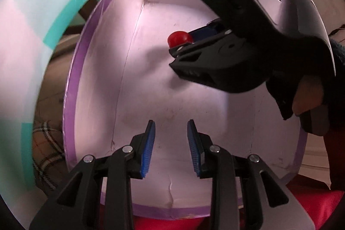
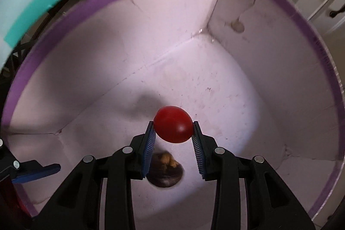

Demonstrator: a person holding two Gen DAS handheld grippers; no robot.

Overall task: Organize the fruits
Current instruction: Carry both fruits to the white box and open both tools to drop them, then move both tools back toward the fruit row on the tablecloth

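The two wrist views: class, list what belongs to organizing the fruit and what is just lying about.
Belongs to the job:
- red fruit
- right gripper, jaws holding it
- purple-rimmed white box
- left gripper, jaws shut, nothing between them

Lying about:
- teal-checked box
- dark brown lump on the box floor
- plaid cloth

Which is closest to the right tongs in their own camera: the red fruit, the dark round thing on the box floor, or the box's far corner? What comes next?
From the right tongs:
1. Red fruit, pinched between the pads.
2. Dark round thing, below on the box floor.
3. Far corner of the purple-rimmed box, upper right.
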